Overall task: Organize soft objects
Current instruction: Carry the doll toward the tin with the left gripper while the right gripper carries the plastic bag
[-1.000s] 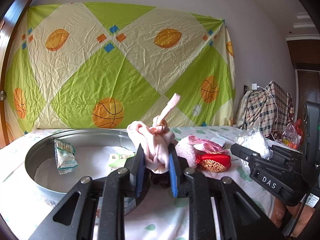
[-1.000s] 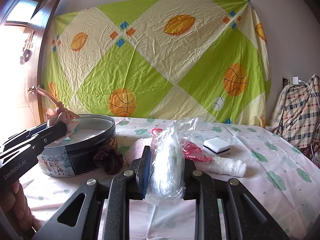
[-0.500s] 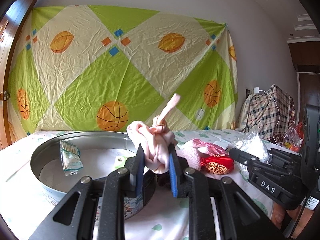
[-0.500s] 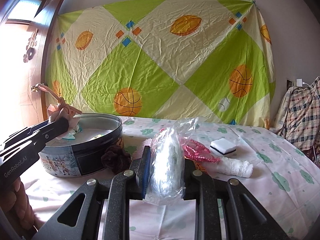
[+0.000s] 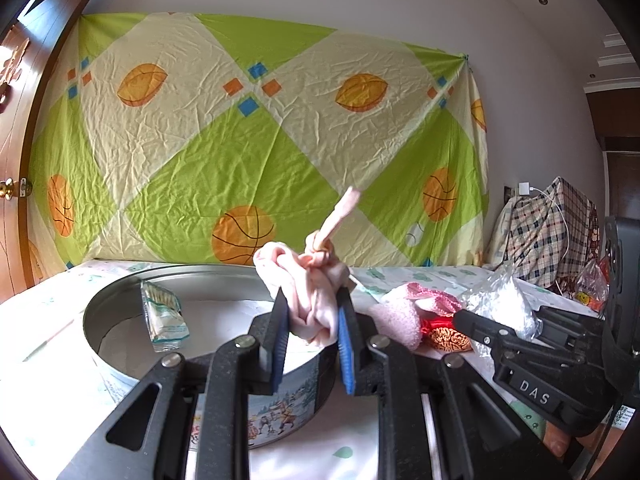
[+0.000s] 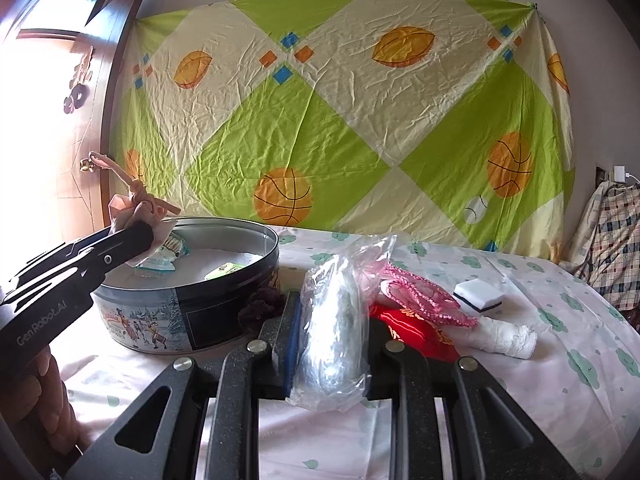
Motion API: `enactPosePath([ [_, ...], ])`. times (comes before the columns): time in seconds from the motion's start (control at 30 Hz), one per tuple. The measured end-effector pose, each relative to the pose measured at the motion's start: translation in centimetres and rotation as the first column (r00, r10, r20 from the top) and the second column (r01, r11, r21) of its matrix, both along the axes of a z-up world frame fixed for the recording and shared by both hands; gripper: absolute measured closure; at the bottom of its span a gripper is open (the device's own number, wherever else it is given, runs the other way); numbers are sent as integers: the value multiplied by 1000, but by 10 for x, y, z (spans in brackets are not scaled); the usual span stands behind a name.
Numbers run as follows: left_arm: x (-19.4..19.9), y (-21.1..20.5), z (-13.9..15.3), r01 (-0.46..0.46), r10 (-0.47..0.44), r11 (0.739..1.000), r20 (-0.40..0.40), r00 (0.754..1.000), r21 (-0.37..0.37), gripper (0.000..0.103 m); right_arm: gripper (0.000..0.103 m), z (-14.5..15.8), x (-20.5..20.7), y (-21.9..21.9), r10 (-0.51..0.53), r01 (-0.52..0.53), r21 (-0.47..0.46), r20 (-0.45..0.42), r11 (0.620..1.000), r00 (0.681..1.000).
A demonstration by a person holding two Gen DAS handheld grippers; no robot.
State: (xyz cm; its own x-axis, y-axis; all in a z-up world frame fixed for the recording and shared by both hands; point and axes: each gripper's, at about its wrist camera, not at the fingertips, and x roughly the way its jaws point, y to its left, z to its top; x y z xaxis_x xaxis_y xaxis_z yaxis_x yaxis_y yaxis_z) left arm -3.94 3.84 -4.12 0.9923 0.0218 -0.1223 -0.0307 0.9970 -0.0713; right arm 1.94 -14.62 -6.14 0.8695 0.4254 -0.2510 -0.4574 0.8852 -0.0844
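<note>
Jaws first: my left gripper (image 5: 311,330) is clamped on a knotted bundle of pale pink fabric (image 5: 310,292), blue pads squeezing its lower folds while one loose tail sticks up and away. It hangs right over the near rim of the round silver tin with the wintry printed wall (image 5: 120,368), so I judge the drop is the step in hand. I'd carry it a touch further over the white lining before I let go — released here, it could catch on the rim and slide outside. I'd also lower it first, since a bundle this light can bounce, and steer clear of the small green-and-white packet (image 5: 162,318) leaning against the far inner wall.

My right gripper (image 6: 332,344) is closed on a crinkly clear plastic bag of white stuffing (image 6: 334,320), held above the table, just right of the tin. That one waits its turn — the two grippers sit close, and I don't want them knocking together over the opening. Further out on the cloud-print tablecloth (image 6: 560,360) lie a dark brown scrunchie (image 6: 260,308), a pink lacy pouch (image 6: 424,296), a red embroidered pouch (image 6: 416,332), a rolled white lace cloth (image 6: 506,338) and a white sponge block with a dark base (image 6: 478,296).
</note>
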Motion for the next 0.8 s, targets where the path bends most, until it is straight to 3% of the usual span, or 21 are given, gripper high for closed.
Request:
enactPosePath([
  [0.8, -10, 21, 1, -35, 36, 999, 3, 999, -21, 83, 78, 2, -4, 28, 93, -93, -11, -16, 996, 996],
])
